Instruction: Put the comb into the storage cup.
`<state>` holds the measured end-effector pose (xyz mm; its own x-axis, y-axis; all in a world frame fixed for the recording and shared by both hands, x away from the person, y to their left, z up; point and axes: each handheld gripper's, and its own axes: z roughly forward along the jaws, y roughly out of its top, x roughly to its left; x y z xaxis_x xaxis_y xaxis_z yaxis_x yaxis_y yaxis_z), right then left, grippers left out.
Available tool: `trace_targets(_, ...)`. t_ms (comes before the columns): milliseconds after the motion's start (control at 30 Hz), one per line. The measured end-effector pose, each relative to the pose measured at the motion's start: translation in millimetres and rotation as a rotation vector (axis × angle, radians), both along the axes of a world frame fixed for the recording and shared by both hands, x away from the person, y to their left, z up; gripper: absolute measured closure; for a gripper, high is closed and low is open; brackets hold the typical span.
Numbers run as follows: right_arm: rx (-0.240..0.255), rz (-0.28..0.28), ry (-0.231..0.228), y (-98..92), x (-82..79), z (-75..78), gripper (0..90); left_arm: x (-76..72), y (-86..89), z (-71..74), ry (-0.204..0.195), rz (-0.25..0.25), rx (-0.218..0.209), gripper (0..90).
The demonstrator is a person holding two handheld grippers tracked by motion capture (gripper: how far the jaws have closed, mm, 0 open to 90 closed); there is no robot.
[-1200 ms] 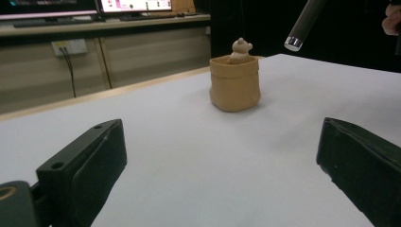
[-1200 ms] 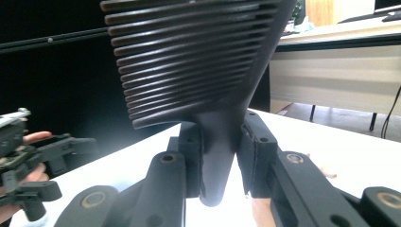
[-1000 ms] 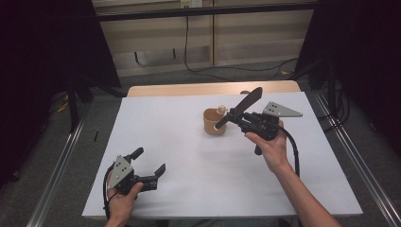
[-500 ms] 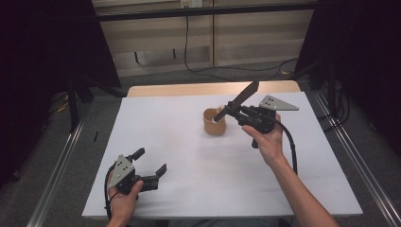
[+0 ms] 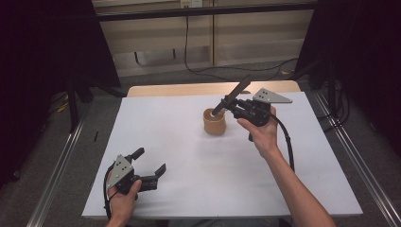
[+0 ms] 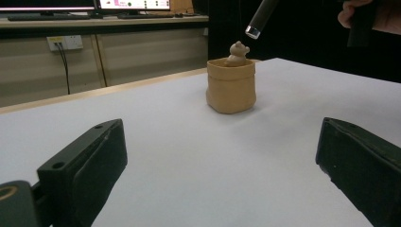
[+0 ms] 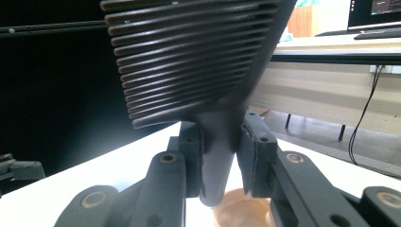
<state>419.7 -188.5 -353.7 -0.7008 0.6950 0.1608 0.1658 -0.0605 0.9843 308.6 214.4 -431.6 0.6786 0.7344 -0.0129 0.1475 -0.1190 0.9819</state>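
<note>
**Comb tips up over the little pot**

The right gripper [image 5: 235, 105] is pinching a dark comb [image 5: 232, 95] by its handle end, jaws pressed onto it on both sides. Compared with a second ago the hand has drawn slightly nearer the person and the comb stands steeper; half a second ago it was already much as now. The comb's long axis runs from the jaws up and away toward the far edge, toothed blade [image 7: 189, 61] highest, while its round handle tip [image 6: 251, 31] points down, hanging just above the tan pot [image 5: 214, 122] without touching. A small bear figure [image 6: 236, 53] sits in that pot, directly beneath the tip.

The left gripper [image 5: 150, 165] rests near the table's [image 5: 179, 142] close edge, jaws spread wide and holding nothing, unchanged. The pot stands well ahead of it, between its jaws in the left gripper view.
</note>
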Motion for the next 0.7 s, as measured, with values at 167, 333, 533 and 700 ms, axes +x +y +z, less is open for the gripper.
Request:
trace_targets(167,0.003,-0.004,-0.006,3.3,5.1,0.6,72.9,1.4,0.8,-0.4,0.004,-0.003,0.002,2.9)
trace_targets(333,-0.01,-0.017,0.01,3.8,10.6,-5.3,72.9,1.5,0.3,-0.9,0.009,-0.006,-0.002,2.9)
trace_targets(533,-0.01,-0.032,0.014,-0.2,15.8,-8.5,72.9,3.7,2.0,-1.0,0.018,-0.006,-0.003,2.9)
trace_targets(700,-0.017,-0.052,0.021,-2.2,18.4,-9.8,72.8,4.1,1.6,-1.4,0.016,-0.011,0.002,2.9)
